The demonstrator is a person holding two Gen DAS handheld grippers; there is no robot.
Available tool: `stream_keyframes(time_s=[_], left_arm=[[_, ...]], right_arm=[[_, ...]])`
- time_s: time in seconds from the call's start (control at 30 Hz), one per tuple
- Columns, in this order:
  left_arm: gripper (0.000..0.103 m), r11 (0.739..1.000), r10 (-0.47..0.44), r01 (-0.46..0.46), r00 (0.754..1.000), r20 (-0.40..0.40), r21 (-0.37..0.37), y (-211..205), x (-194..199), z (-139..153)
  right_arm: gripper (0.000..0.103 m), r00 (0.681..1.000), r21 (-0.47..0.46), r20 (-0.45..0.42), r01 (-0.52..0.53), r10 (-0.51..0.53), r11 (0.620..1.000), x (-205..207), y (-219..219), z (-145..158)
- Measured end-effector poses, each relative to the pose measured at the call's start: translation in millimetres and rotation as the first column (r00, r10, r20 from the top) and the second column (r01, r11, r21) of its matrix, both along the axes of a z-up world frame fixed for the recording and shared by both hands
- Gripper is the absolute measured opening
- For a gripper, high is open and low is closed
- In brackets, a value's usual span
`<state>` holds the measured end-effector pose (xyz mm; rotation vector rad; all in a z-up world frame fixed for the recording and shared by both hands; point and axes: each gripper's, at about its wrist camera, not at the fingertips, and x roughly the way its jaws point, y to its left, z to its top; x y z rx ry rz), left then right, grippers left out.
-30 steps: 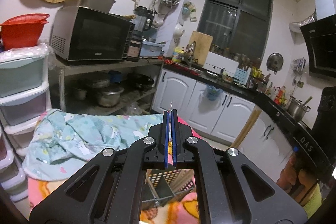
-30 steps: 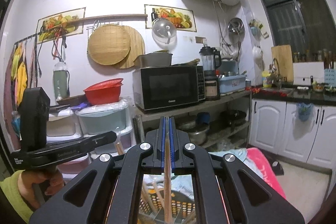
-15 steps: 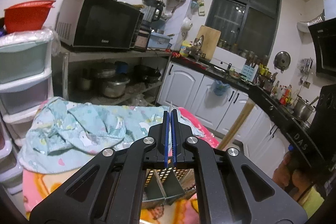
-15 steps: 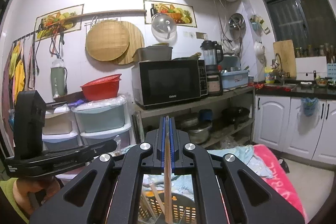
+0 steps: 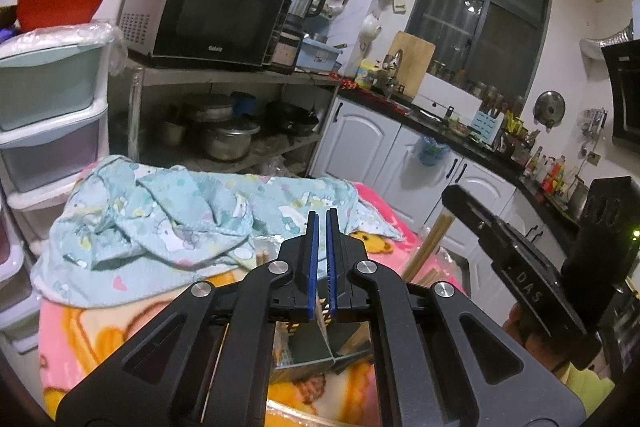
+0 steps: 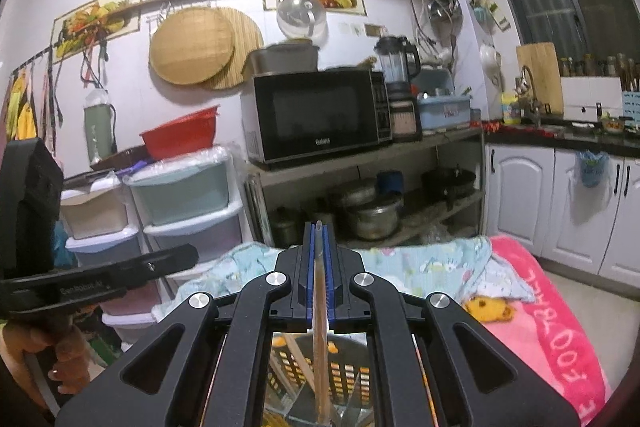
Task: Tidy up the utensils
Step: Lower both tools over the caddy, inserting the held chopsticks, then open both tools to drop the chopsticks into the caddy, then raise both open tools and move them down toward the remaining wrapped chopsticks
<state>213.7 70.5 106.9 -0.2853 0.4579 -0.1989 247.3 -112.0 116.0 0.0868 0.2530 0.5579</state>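
Note:
My right gripper (image 6: pixel 319 227) is shut on a wooden chopstick (image 6: pixel 320 339) that hangs down between the jaws into a perforated utensil holder (image 6: pixel 344 375) below. My left gripper (image 5: pixel 320 217) has its jaws a small gap apart with nothing between them, above the same divided holder (image 5: pixel 316 351). In the left wrist view the right gripper's body is at the right with chopsticks (image 5: pixel 430 247) below it. In the right wrist view the left gripper's body is at the left.
A table with a pink blanket (image 6: pixel 556 327) carries a crumpled light-blue cloth (image 5: pixel 168 219). Behind stand a plastic drawer unit (image 6: pixel 188 211), a metal shelf with a microwave (image 6: pixel 320 115) and pots, and white cabinets (image 5: pixel 384 147).
My left gripper's jaws have parted slightly and the thin utensil they held is gone. Both grippers have tilted down toward the holder. The right still holds the chopstick.

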Motion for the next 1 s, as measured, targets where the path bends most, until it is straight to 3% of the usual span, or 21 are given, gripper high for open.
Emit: stream_keyframes(time_s=[0.07, 0.13, 0.27, 0.37, 0.43, 0.53, 0.67, 1.0], left_arm=[[0.008, 1.0, 0.006, -0.006, 1.0, -0.009, 0.0, 1.7, -0.6, -2.4], [0.025, 1.0, 0.01, -0.01, 1.0, -0.012, -0.003, 2.9, -2.3, -3.5], [0.038, 1.0, 0.026, -0.026, 1.0, -0.009, -0.002, 6.8, -8.4, -3.8], [0.052, 0.999, 0.036, -0.036, 0.999, 0.003, -0.006, 10.2, -15.2, -0.7], [0.07, 0.999, 0.049, -0.049, 0.999, 0.018, -0.002, 12.0, -20.9, 2.1], [0.083, 0.998, 0.064, -0.064, 0.998, 0.028, -0.001, 16.1, -27.6, 4.8], [0.092, 0.997, 0.08, -0.08, 0.996, 0.026, -0.003, 20.5, -36.4, 4.0], [0.092, 0.994, 0.11, -0.11, 0.994, -0.003, -0.013, 29.3, -58.9, -6.1]], right_arm=[[0.01, 1.0, -0.011, -0.025, 0.007, -0.007, 1.0, 1.4, 0.6, -4.5], [0.022, 0.999, -0.008, -0.047, 0.009, -0.009, 1.0, 1.4, -1.6, -8.2], [0.036, 0.997, -0.001, -0.069, 0.014, -0.015, 1.0, -3.5, -8.8, -10.7], [0.04, 0.997, -0.001, -0.079, 0.019, -0.019, 1.0, -8.1, -14.7, -10.6], [0.042, 0.996, -0.006, -0.084, 0.027, -0.028, 1.0, -12.0, -19.2, -10.6], [0.045, 0.995, -0.007, -0.094, 0.036, -0.037, 0.999, -18.6, -26.5, -10.5], [0.048, 0.993, -0.01, -0.106, 0.044, -0.045, 0.999, -27.5, -34.8, -10.7], [0.053, 0.99, -0.027, -0.126, 0.054, -0.057, 0.998, -48.7, -48.7, -13.2]])
